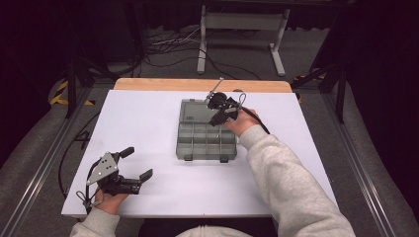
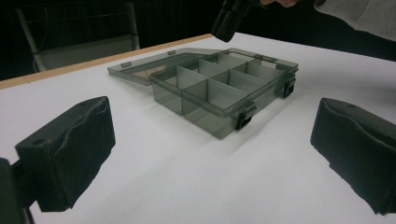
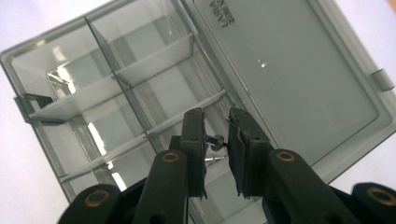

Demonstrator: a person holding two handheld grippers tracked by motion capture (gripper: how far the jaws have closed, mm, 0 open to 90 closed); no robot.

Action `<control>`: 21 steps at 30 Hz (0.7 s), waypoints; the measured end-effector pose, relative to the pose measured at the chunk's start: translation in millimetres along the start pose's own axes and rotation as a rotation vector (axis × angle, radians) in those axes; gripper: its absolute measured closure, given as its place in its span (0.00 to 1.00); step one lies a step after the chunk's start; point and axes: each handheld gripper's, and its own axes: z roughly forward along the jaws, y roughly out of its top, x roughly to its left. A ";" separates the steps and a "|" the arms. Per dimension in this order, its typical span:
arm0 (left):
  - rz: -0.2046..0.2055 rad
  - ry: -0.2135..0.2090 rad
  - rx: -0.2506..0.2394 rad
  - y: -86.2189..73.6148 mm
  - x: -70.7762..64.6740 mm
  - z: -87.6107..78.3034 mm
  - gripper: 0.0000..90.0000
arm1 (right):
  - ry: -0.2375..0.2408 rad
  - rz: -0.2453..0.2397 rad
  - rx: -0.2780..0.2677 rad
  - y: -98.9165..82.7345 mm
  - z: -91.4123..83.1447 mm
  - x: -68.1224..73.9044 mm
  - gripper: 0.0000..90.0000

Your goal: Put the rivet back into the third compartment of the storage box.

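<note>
Over the far right corner of a smoky plastic organizer box (image 1: pixel 206 140), the right gripper (image 1: pixel 221 109) hangs with its jaws nearly together and a small screw (image 3: pixel 216 138) between them; a second small metal piece shows just below it, and whether the pads truly pinch either one cannot be told from the right gripper view. The box sits open at mid-bench, its clear lid (image 3: pixel 289 79) folded flat toward the far side, its two dark latches facing the near edge. Every divided compartment that can be seen looks empty, with only white bench (image 1: pixel 148 118) showing through the floor. Judging by the pose, the step in hand is dropping a screw into one of the far compartments, beside the hinge. The next move would call for centring the jaws over a single cell, clear of the thin dividers, then spreading them so the screw falls inside rather than onto the lid. Near the left corner of the bench, the left gripper (image 1: pixel 134 165) rests in a hand, jaws wide apart and holding nothing, pointed at the box.
</note>
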 end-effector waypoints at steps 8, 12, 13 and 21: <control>0.003 0.001 0.001 0.1 0.0 0.1 0.00 | 0.005 0.012 0.035 -4.0 14.9 -1.0 0.85; 0.002 0.001 0.000 0.0 0.2 0.0 0.00 | 0.005 0.011 0.048 -5.8 20.3 -1.6 0.85; 0.002 0.001 0.000 0.0 0.2 0.0 0.00 | 0.005 0.011 0.048 -5.8 20.3 -1.6 0.85; 0.003 0.001 0.000 0.0 0.2 -0.1 0.00 | 0.014 0.011 0.072 -8.6 30.5 -1.7 0.85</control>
